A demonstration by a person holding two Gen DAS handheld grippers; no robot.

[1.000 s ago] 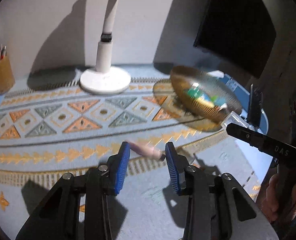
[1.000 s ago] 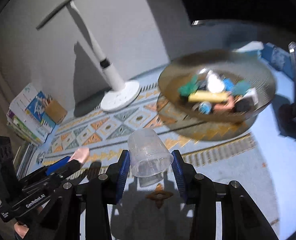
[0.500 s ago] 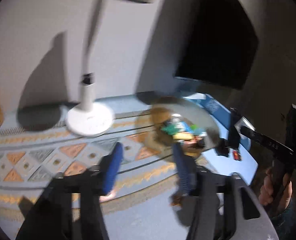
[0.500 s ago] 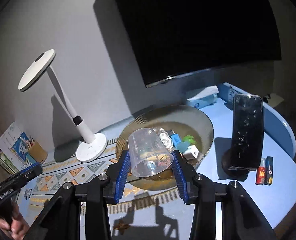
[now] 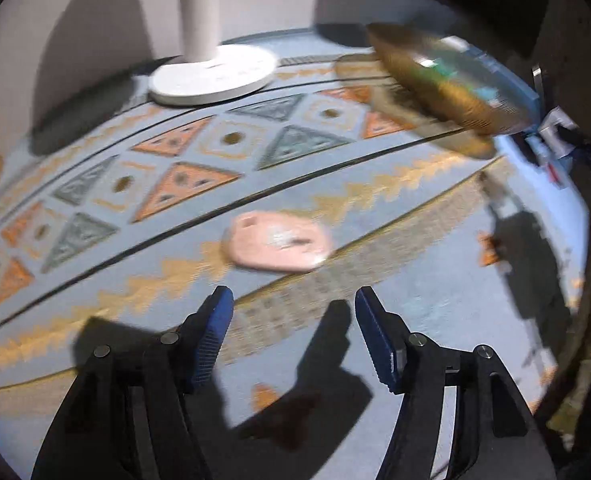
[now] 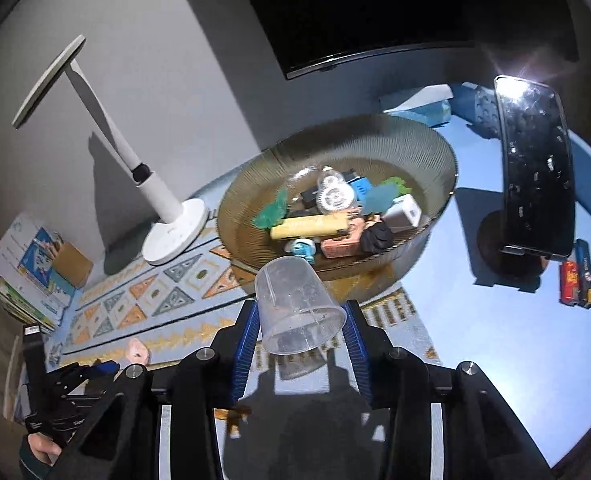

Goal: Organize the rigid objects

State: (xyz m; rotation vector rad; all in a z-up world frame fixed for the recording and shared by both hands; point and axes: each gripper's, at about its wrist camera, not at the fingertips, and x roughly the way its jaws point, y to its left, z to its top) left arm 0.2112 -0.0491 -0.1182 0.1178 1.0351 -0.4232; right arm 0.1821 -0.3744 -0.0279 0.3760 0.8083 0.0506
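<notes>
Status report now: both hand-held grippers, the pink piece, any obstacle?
Left hand-held gripper open, empty. Right hand-held gripper shut on clear cup. Pink piece lies flat on mat, ahead of the left. Nothing between.

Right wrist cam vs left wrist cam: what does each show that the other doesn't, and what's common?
Right wrist only: the clear plastic cup gripped in the right gripper, the phone on its stand, the batteries, the stack of books, the lamp head and the bowl's contents in sharp detail.

Left wrist only: the left gripper from behind, open and empty, and the pink flat piece seen whole, lying on the mat ahead of its fingers.

Both: the patterned mat, the white lamp base and the gold bowl.
</notes>
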